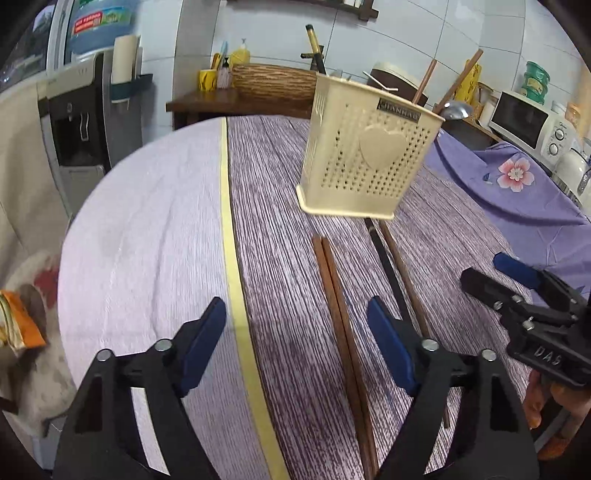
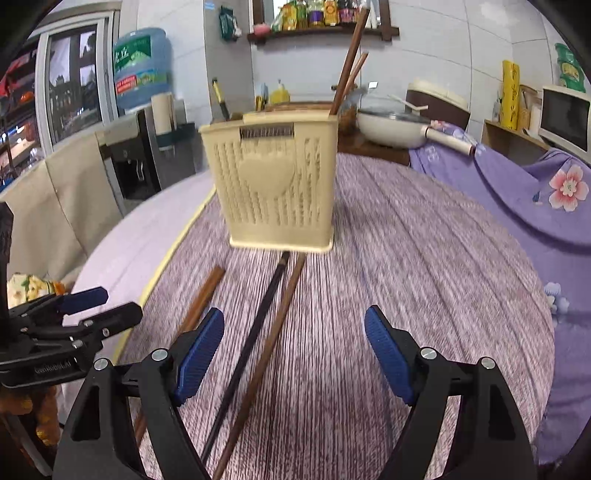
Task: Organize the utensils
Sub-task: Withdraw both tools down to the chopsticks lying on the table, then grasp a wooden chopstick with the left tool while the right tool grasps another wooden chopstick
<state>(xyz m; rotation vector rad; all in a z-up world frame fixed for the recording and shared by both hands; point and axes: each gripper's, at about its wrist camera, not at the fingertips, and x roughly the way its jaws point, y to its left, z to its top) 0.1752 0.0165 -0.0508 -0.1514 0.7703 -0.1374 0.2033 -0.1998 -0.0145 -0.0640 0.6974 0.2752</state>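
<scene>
Holder [image 2: 275,184] cream, perforated, heart-embossed | chopsticks [image 1: 341,332] brown, lying on cloth | both hand-held grippers [image 1: 297,347] [image 2: 295,354] apart, empty

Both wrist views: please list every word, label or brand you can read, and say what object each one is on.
"DAS": embossed on the right gripper body, left wrist view.
Dark nameplate on the cream utensil holder: blurred, unreadable.
Water bottle labels: blurred, unreadable.
Lettering on the left gripper body: too blurred.
Shelf bottles: too small.
</scene>
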